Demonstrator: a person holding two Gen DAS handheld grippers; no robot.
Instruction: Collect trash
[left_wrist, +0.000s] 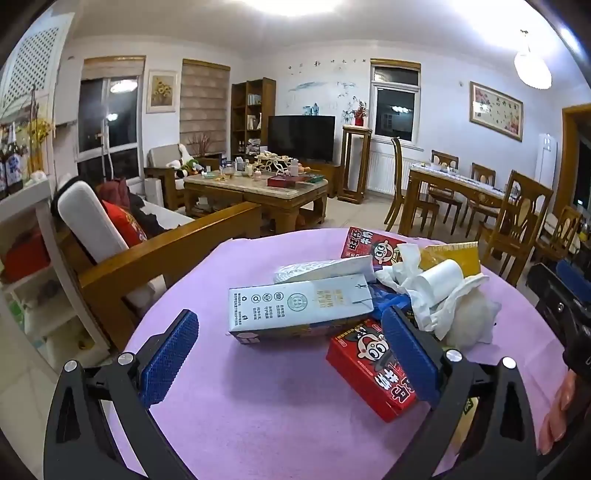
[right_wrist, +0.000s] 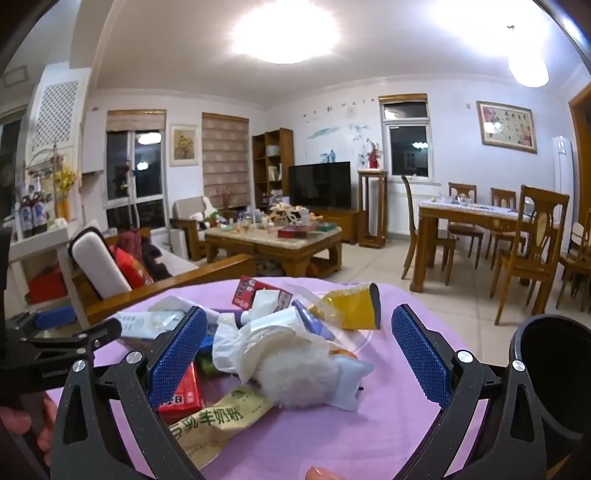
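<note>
Trash pile (right_wrist: 280, 343) sits on the purple counter (left_wrist: 258, 424). Left gripper (left_wrist: 291, 354) jaws wide apart around the pale carton (left_wrist: 299, 306); right gripper (right_wrist: 299, 354) jaws wide apart around the tissue wad (right_wrist: 295, 373), gripping nothing.

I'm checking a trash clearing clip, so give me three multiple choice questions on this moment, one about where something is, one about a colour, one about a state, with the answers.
1. Where does the black bin stand in the right wrist view?
A. right of the right gripper
B. on the sofa
C. under the television

2. What colour is the cloth under the trash?
A. green
B. purple
C. white

3. How is the left gripper?
A. shut on a tissue
B. shut and empty
C. open, holding nothing

Answers:
1 A, its dark rim shows past the right finger.
2 B, the cloth is purple all around the pile.
3 C, its fingers stand wide apart near the white milk carton, pressing on nothing.
</note>
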